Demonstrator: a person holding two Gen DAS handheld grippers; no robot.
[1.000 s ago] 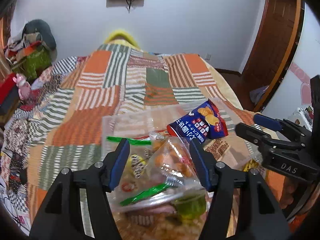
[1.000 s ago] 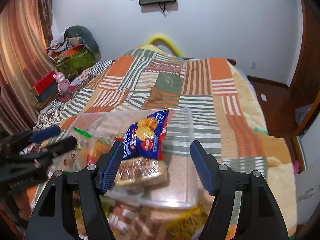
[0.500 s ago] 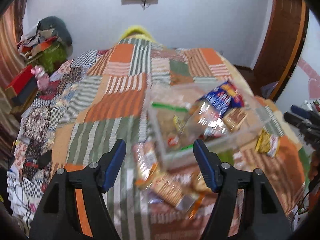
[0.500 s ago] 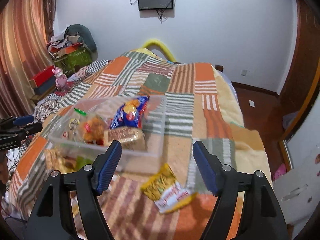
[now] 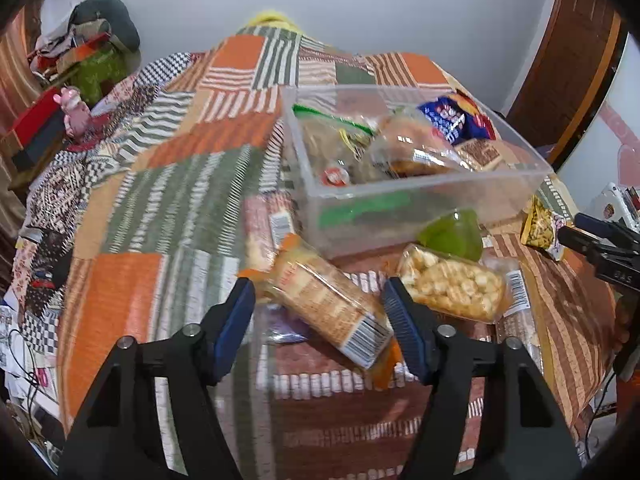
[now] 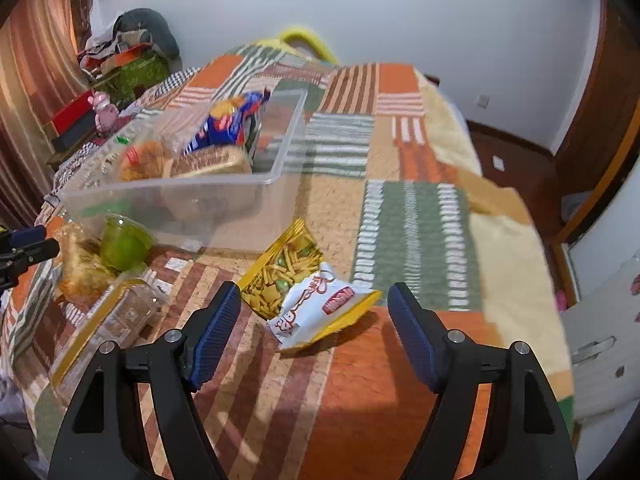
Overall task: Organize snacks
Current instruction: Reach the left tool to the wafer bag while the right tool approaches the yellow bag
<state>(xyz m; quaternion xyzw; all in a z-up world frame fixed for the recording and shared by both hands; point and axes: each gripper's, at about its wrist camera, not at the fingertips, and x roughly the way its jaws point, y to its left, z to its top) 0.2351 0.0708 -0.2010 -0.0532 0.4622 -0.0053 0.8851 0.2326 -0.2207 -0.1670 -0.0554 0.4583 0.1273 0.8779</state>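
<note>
While both claws hang wide and empty, I'm picking targets. Left claw (image 5: 318,312) frames the cracker sleeve (image 5: 328,304) near the clear bin (image 5: 432,196); right claw (image 6: 314,316) frames the yellow snack bag (image 6: 304,292). Next, I judge: descend, pinch, lift into bin.

Both wrist cams look down bed, sharing clear bin (image 5: 420,200).
</note>
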